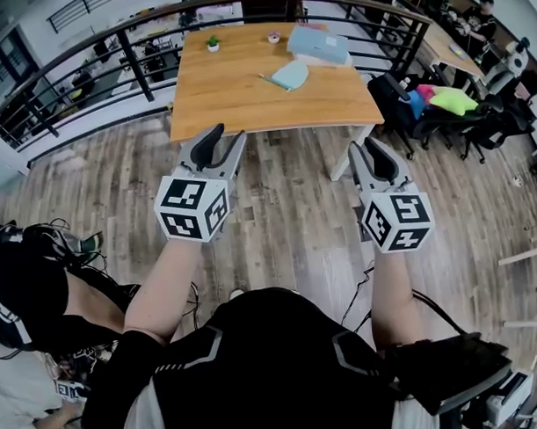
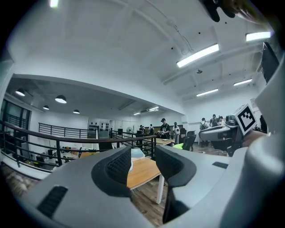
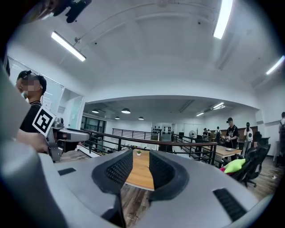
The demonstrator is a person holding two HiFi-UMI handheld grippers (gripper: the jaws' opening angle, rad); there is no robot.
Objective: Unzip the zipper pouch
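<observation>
One pale blue pouch, on wooden table

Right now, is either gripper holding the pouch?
No, the pouch lies on the table; the left gripper and right gripper are open and empty.

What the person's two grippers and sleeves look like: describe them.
The left gripper and right gripper match: grey bodies, curved jaws with black ribbed pads, each with a white cube of black square markers. The person wears a black top with pale stripes.
</observation>
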